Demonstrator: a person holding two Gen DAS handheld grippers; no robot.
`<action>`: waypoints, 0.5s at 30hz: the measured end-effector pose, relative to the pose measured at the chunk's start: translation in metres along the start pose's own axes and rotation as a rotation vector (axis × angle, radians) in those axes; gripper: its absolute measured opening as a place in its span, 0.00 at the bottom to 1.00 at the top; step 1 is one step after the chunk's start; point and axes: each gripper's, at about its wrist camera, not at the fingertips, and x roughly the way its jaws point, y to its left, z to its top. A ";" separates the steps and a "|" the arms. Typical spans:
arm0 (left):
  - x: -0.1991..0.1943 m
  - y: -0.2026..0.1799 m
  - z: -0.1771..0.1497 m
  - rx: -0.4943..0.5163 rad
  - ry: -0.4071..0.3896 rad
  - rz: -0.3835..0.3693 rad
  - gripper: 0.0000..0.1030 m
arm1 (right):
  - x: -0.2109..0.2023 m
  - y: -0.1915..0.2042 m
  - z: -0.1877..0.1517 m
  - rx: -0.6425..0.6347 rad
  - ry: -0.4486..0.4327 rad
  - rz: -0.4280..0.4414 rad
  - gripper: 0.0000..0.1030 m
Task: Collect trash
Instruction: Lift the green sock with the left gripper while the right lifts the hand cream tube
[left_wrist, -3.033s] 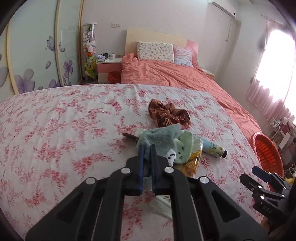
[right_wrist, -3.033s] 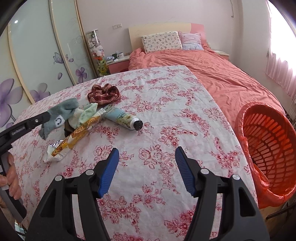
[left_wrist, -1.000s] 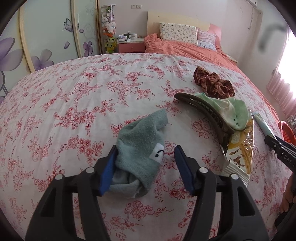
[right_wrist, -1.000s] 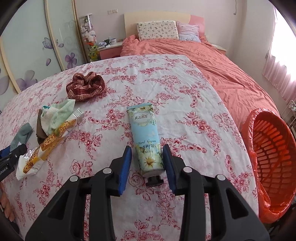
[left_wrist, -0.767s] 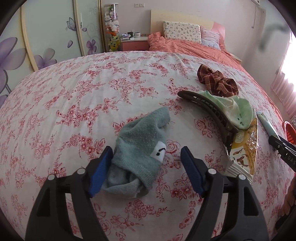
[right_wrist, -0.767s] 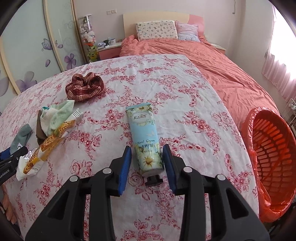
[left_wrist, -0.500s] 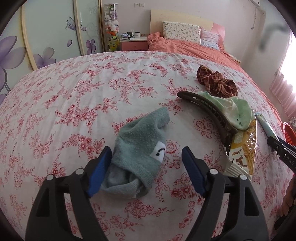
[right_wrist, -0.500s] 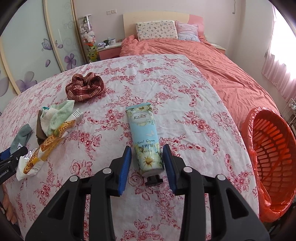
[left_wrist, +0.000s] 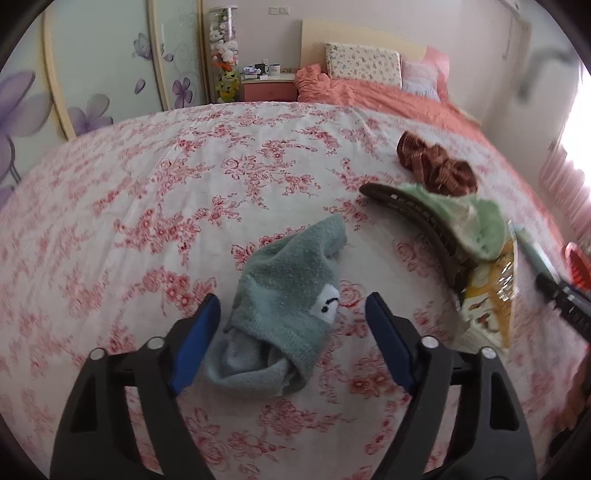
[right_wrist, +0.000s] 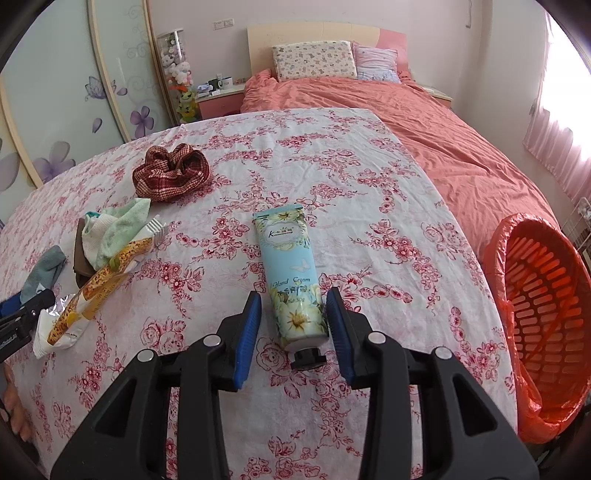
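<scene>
My right gripper (right_wrist: 293, 301) is open around the lower end of a pale blue hand cream tube (right_wrist: 291, 273) that lies on the floral cloth; the pads stand a little off its sides. An orange basket (right_wrist: 543, 317) lined with an orange bag hangs at the table's right edge. A yellow snack wrapper (right_wrist: 92, 288) lies at the left, also in the left wrist view (left_wrist: 491, 295). My left gripper (left_wrist: 291, 308) is open, with a grey-green sock (left_wrist: 288, 299) lying loose between its fingers.
A plaid scrunchie (right_wrist: 171, 177), a light green sock (right_wrist: 114, 229) and a dark hair clip (left_wrist: 417, 221) lie on the cloth near the wrapper. A bed with a salmon cover (right_wrist: 424, 122) stands behind the table. Flowered wardrobe doors (right_wrist: 74, 92) line the left.
Three seconds ago my left gripper held the sock up; it has set it down on the cloth and opened. My right gripper has moved onto the hand cream tube and narrowed around it.
</scene>
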 end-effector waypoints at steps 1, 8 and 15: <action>0.000 -0.002 0.001 0.027 -0.002 -0.002 0.69 | 0.000 0.001 0.000 -0.010 0.000 -0.002 0.37; 0.006 -0.001 0.010 0.049 -0.005 -0.021 0.61 | 0.002 -0.001 0.004 -0.047 0.001 0.030 0.37; 0.007 -0.006 0.011 0.085 -0.016 -0.049 0.50 | 0.002 -0.004 0.003 -0.040 -0.001 0.037 0.28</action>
